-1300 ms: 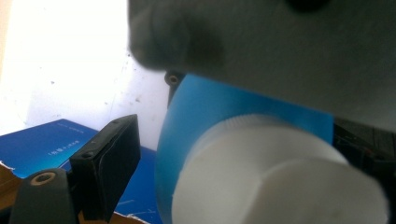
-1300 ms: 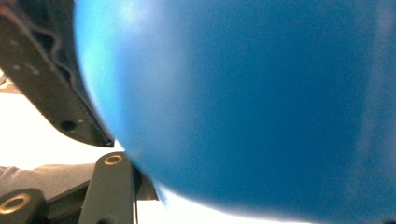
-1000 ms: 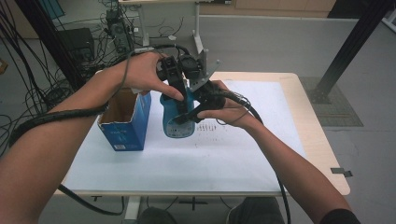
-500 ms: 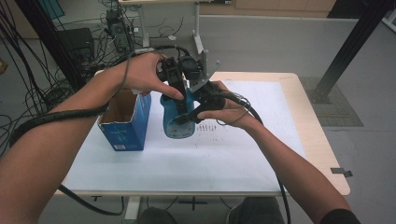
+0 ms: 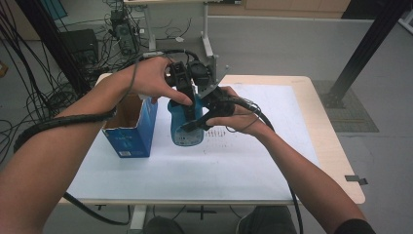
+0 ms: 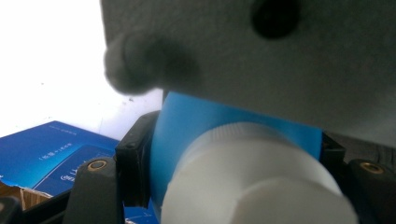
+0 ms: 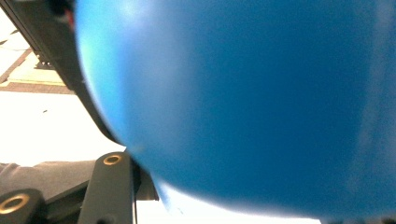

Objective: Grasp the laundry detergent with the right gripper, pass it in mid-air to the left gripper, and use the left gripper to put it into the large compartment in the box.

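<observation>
Left to right: open blue box (image 5: 130, 127) stands just beside and outboard of our left gripper (image 5: 181, 85), not touched; likely where the bottle came from or goes back to. Left gripper comes down on top of the blue bottle (image 5: 185, 124); its jaws have just been closing, and in the left gripper view they now sit narrow on either side of the white cap (image 6: 254, 179), so we read it as clamped on the cap. Top grip makes sense if the cap gets twisted. Right gripper (image 5: 198, 124) comes in from the side and is clamped on the bottle body; in the right gripper view the blue wall (image 7: 243, 102) sits right against the camera. We judge that side hold is there to stop the body turning and keep it upright. Bottle stands on the white sheet (image 5: 253, 161) on the table (image 5: 336, 161), directly under the left gripper, pinned between both tools. Risk we see: smooth round body could slip in the right grip once torque goes on.
</observation>
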